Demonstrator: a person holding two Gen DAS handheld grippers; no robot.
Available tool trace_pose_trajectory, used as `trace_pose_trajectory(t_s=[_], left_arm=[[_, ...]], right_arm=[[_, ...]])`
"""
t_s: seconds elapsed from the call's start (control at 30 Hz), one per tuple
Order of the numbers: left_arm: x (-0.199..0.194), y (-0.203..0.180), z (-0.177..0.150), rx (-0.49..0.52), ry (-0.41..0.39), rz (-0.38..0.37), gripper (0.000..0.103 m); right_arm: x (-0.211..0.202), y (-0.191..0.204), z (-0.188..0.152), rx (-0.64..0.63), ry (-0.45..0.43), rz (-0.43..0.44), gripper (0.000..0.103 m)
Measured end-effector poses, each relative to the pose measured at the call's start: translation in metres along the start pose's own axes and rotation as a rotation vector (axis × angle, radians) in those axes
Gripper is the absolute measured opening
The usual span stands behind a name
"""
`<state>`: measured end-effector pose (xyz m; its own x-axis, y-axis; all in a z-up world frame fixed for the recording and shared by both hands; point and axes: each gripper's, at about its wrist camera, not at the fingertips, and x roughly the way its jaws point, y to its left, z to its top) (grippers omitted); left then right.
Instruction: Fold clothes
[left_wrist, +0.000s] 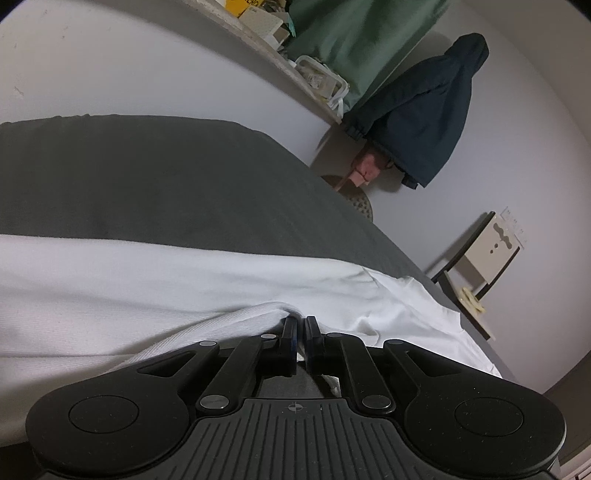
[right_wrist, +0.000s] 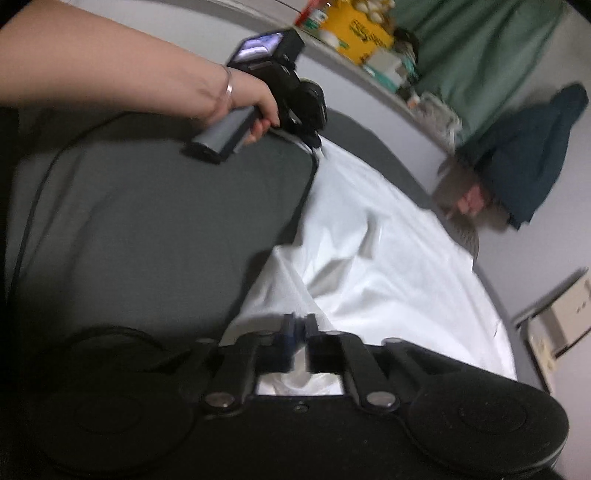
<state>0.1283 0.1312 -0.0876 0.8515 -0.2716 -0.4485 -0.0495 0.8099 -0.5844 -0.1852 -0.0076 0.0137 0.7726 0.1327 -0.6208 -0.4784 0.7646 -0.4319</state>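
A white garment (left_wrist: 155, 284) lies spread over a dark grey bed cover (left_wrist: 155, 177). My left gripper (left_wrist: 300, 322) is shut on a raised fold of its edge. In the right wrist view the same white garment (right_wrist: 388, 266) stretches away across the bed cover (right_wrist: 147, 221). My right gripper (right_wrist: 300, 322) is shut on the near edge of that cloth, which bunches between the jaws. At the cloth's far corner the left gripper (right_wrist: 320, 150) pinches it, held by a person's hand (right_wrist: 258, 114).
A shelf (left_wrist: 295, 70) along the wall carries boxes and a clear container. A green curtain (left_wrist: 365, 44) and a dark blue jacket (left_wrist: 436, 118) hang beyond the bed. A small side table (left_wrist: 476, 295) stands by the right wall. A black cable (right_wrist: 33, 206) trails over the cover.
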Motion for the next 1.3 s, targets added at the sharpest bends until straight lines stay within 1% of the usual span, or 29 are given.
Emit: trace_pose_trajectory(t_s=[0.03, 0.1, 0.13, 0.17, 0.23, 0.27, 0.37, 0.4, 0.47, 0.5, 0.53, 0.57, 0.6, 0.7, 0.77, 0.83, 0.87, 0.9, 0.93, 0.97, 1.0, 1.03, 1.07, 1.1, 1.13, 1.17, 1.2, 1.23, 1.3], left_arm=[[0.0, 0.0, 0.001, -0.002, 0.001, -0.001, 0.009], [-0.001, 0.0, 0.002, 0.005, 0.002, 0.002, 0.009], [-0.001, 0.0, 0.003, 0.013, 0.004, 0.005, 0.009], [-0.001, 0.0, 0.005, 0.027, 0.005, 0.01, 0.009], [-0.003, -0.001, 0.01, 0.056, 0.005, 0.021, 0.009], [-0.004, -0.001, 0.013, 0.067, 0.003, 0.026, 0.009], [-0.008, 0.005, 0.021, 0.071, -0.01, 0.051, 0.009], [-0.01, 0.01, 0.022, 0.068, -0.015, 0.065, 0.009], [-0.013, 0.019, 0.024, 0.045, -0.017, 0.08, 0.009], [-0.014, 0.024, 0.024, 0.025, -0.018, 0.078, 0.009], [-0.015, 0.027, 0.024, 0.01, -0.018, 0.074, 0.009], [-0.016, 0.029, 0.024, -0.002, -0.018, 0.069, 0.009], [-0.017, 0.028, 0.024, -0.001, -0.017, 0.067, 0.009], [-0.021, 0.02, 0.025, 0.017, -0.021, 0.062, 0.009], [-0.025, 0.012, 0.026, 0.02, -0.02, 0.05, 0.01], [-0.032, 0.002, 0.026, 0.034, -0.006, 0.029, 0.01], [-0.036, -0.004, 0.025, 0.05, 0.012, 0.02, 0.015], [-0.043, -0.01, 0.022, 0.07, 0.035, 0.014, 0.038], [-0.049, -0.017, 0.018, 0.09, 0.058, 0.011, 0.056], [-0.058, -0.023, 0.014, 0.105, 0.072, 0.015, 0.088], [-0.069, -0.029, 0.008, 0.111, 0.074, 0.022, 0.097], [-0.08, -0.034, 0.003, 0.114, 0.072, 0.029, 0.097], [-0.09, -0.038, -0.002, 0.123, 0.085, 0.024, 0.097], [-0.1, -0.042, -0.008, 0.133, 0.102, 0.024, 0.097], [-0.11, -0.045, -0.013, 0.143, 0.117, 0.028, 0.097], [-0.119, -0.045, -0.018, 0.152, 0.122, 0.027, 0.097], [-0.127, -0.044, -0.022, 0.16, 0.123, 0.025, 0.097], [-0.135, -0.043, -0.027, 0.169, 0.125, 0.023, 0.097], [-0.136, -0.032, -0.025, 0.143, 0.137, 0.024, 0.097]], right_arm=[[-0.001, -0.003, 0.0, 0.031, -0.008, 0.019, 0.004], [-0.02, -0.017, 0.009, 0.178, -0.113, 0.191, 0.003], [-0.028, -0.024, 0.015, 0.254, -0.155, 0.292, 0.003], [-0.033, -0.028, 0.019, 0.307, -0.182, 0.363, 0.003], [-0.035, -0.029, 0.021, 0.363, -0.215, 0.446, 0.003], [-0.033, -0.028, 0.021, 0.389, -0.225, 0.468, 0.003], [-0.014, -0.021, 0.014, 0.409, -0.14, 0.474, 0.003], [-0.005, -0.014, 0.011, 0.382, -0.075, 0.462, 0.003], [0.009, 0.005, 0.005, 0.278, 0.05, 0.466, 0.006], [0.01, 0.013, 0.003, 0.234, 0.076, 0.455, 0.01], [0.007, 0.017, 0.001, 0.205, 0.072, 0.451, 0.01], [0.002, 0.018, 0.001, 0.202, 0.054, 0.471, 0.012], [-0.003, 0.016, 0.003, 0.214, 0.037, 0.505, 0.021], [-0.018, 0.007, 0.012, 0.23, -0.041, 0.566, 0.025], [-0.027, 0.008, 0.019, 0.205, -0.091, 0.541, 0.026], [-0.029, 0.017, 0.024, 0.115, -0.09, 0.444, 0.027], [-0.027, 0.026, 0.024, 0.037, -0.083, 0.397, 0.027], [-0.024, 0.036, 0.023, -0.051, -0.075, 0.351, 0.027], [-0.019, 0.047, 0.022, -0.132, -0.073, 0.32, 0.027], [-0.013, 0.059, 0.02, -0.211, -0.073, 0.294, 0.027], [-0.007, 0.066, 0.018, -0.253, -0.072, 0.273, 0.027], [-0.001, 0.072, 0.016, -0.283, -0.071, 0.254, 0.027], [0.006, 0.078, 0.013, -0.314, -0.069, 0.235, 0.025], [0.012, 0.084, 0.01, -0.344, -0.068, 0.215, 0.003], [0.014, 0.084, 0.009, -0.328, -0.078, 0.192, 0.003], [0.011, 0.077, 0.011, -0.26, -0.094, 0.183, 0.003], [0.008, 0.065, 0.014, -0.162, -0.114, 0.18, 0.003], [0.004, 0.046, 0.013, -0.006, -0.123, 0.182, 0.003], [-0.006, 0.002, 0.008, 0.339, -0.134, 0.186, 0.003]])
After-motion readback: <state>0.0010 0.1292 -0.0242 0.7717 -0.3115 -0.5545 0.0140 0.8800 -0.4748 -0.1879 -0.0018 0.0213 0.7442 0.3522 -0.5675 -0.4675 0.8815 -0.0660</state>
